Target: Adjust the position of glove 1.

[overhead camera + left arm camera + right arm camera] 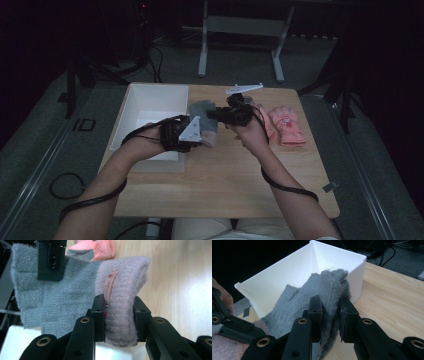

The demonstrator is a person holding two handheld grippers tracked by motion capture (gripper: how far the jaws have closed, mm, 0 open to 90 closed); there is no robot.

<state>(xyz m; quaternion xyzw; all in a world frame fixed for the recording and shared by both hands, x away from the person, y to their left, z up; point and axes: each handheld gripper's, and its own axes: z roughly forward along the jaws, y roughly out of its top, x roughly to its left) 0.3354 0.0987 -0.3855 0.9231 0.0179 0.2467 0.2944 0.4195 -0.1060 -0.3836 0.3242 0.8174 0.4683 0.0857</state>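
Left gripper [200, 131] and right gripper [212, 114] clamped, facing each other.

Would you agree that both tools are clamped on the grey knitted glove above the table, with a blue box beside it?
Not quite: the box is white, not blue, as the right gripper view shows. The rest holds: the left tool is clamped on the cuff of the grey knitted glove and the right tool on its finger end.

The tag [110, 287] on the glove [122, 305] bears lettering too small to read.
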